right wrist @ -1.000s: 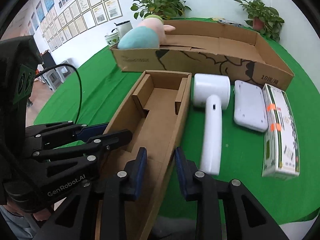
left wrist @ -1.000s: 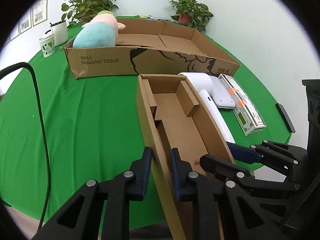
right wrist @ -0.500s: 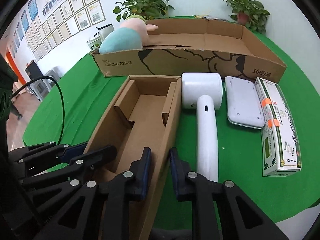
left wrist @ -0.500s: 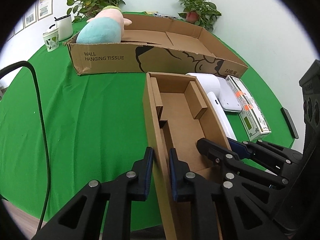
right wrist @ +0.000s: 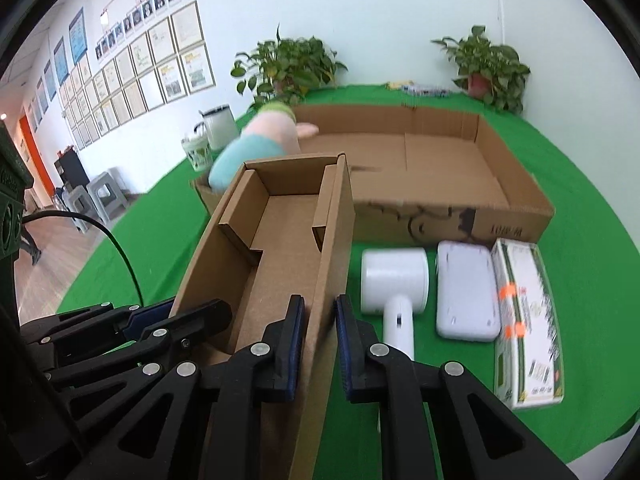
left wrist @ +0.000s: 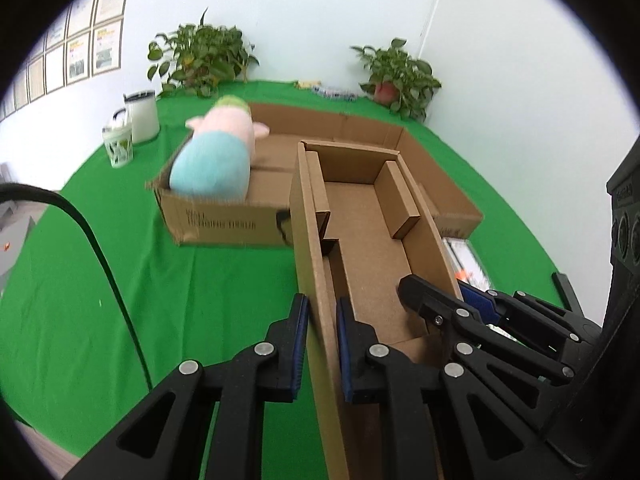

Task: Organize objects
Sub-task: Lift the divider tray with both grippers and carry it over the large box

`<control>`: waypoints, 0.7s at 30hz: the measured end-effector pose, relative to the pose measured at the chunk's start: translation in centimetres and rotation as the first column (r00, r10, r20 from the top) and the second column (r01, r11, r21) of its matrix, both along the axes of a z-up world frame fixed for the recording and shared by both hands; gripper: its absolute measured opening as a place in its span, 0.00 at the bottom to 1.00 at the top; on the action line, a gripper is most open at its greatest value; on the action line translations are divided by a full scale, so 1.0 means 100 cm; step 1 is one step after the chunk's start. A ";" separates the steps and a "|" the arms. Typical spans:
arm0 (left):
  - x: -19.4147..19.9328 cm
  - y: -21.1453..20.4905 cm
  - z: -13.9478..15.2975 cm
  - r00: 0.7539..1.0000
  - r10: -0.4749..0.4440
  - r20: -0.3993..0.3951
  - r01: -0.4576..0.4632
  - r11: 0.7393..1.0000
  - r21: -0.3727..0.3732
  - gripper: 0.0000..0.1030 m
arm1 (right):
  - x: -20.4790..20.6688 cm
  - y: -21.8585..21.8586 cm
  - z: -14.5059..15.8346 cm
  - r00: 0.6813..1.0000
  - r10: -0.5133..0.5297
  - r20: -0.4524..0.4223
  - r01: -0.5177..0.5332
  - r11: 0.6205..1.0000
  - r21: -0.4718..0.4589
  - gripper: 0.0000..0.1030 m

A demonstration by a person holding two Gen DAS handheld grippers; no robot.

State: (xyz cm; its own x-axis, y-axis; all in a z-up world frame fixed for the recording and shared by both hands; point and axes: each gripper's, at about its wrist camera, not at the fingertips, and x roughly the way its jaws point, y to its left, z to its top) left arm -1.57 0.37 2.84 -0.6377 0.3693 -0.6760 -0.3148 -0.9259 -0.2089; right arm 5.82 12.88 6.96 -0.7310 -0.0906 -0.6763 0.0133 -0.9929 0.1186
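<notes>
Two cardboard boxes are in view: a narrow open carton (left wrist: 372, 240) with inner dividers, held up off the table, and behind it a wide, shallow tissue carton (right wrist: 440, 184) lying on the green tablecloth (left wrist: 100, 280). The left gripper (left wrist: 322, 344) has its jaws clamped on the narrow carton's left side wall, one blue pad on either face; the right gripper (right wrist: 320, 344) pinches the opposite wall in the same way — so the carton hangs between the two tools, its far end reaching over the near edge of the tissue carton.

One plush toy (left wrist: 218, 160), pink with a light-blue body, lies at the left end of the tissue carton, leaving the rest of that carton's floor bare. To the right of the held carton, three items lie side by side on the cloth: one white handheld device (right wrist: 394, 280) with a drum-shaped head, one flat white case (right wrist: 466, 292), and one green-and-white packet (right wrist: 528, 320) with orange tags, close to the table's near edge.

Farther back stand two potted plants (right wrist: 288, 68) at the wall, plus one white kettle (left wrist: 140, 116) and one patterned cup (left wrist: 118, 148) on the left. A black cable (left wrist: 108, 248) arcs across the left side. The cloth is open to the left of the carton.
</notes>
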 end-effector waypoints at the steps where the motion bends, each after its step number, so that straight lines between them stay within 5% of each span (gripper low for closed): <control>1: -0.002 0.000 0.006 1.000 -0.001 -0.014 0.001 1.000 0.000 0.13 | -0.002 0.001 0.007 1.000 -0.001 -0.016 0.001 1.000 -0.001 0.13; 21: -0.067 0.019 0.110 0.985 -0.047 -0.164 0.050 0.999 0.018 0.13 | -0.054 0.030 0.142 0.981 -0.056 -0.186 0.054 0.998 -0.014 0.13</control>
